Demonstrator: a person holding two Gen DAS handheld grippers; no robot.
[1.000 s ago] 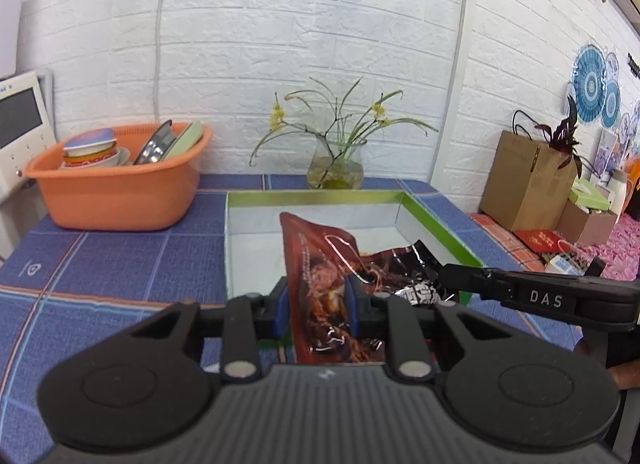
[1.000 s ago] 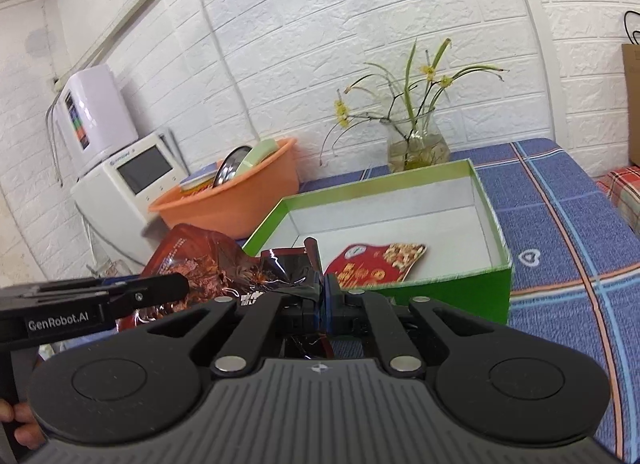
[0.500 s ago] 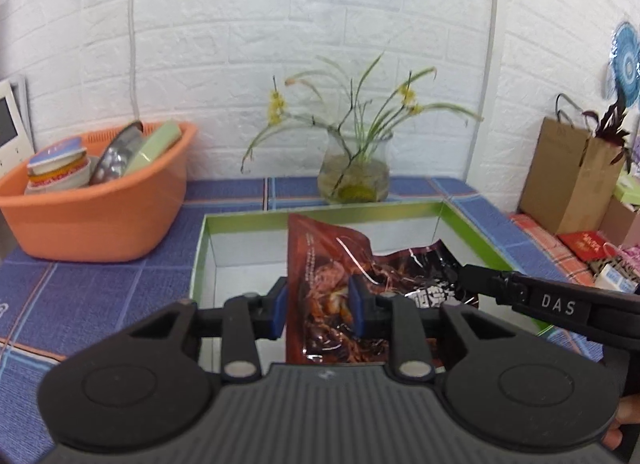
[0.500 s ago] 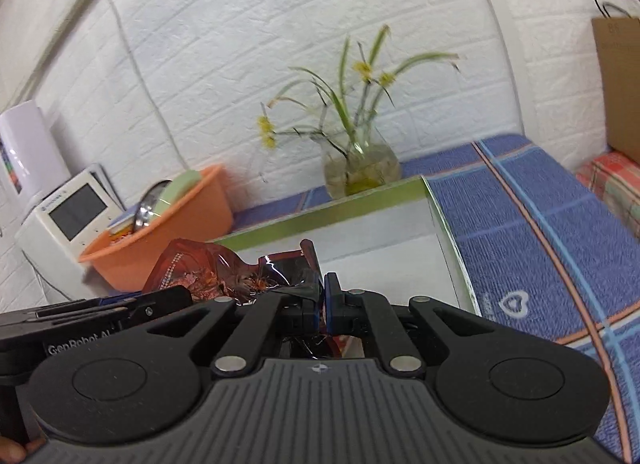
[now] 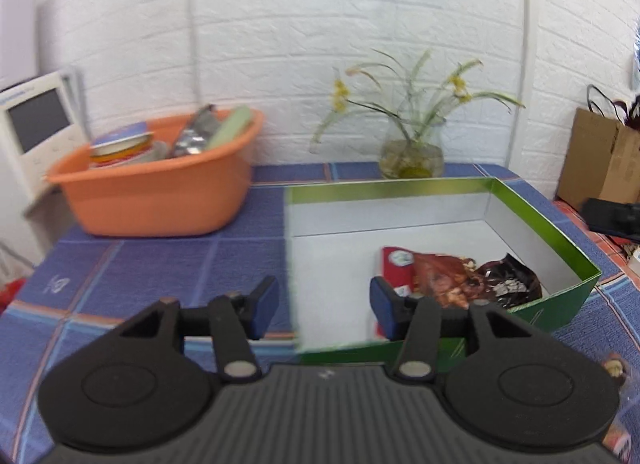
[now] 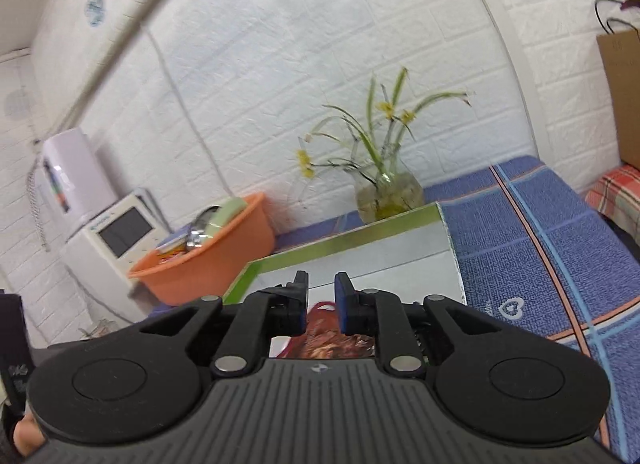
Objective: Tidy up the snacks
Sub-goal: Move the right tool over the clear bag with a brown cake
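A brown snack bag [image 5: 486, 278] lies in the green box [image 5: 400, 186], partly on top of a red snack bag [image 5: 396, 266]. My left gripper [image 5: 324, 310] hangs over the box's near left corner. Its jaws are opening and nothing is between them. My right gripper [image 6: 322, 301] hovers over the box [image 6: 340, 235], its jaws opening too. The reddish bag [image 6: 326, 334] shows below and behind the gap, and the pads do not press on it. In the left wrist view the right gripper [image 5: 612, 218] shows at the right edge, clear of the box.
An orange basin [image 5: 160, 192] with cans and packets stands left of the box. A glass vase of flowers [image 5: 412, 156] is behind it by the white brick wall. A white appliance [image 6: 116, 234] sits far left. A brown paper bag [image 5: 600, 156] stands off the table's right.
Both grippers have let go of the brown bag, which now lies in the box. Both pairs of jaws have spread. The left gripper has swung left, and the right has pulled away.
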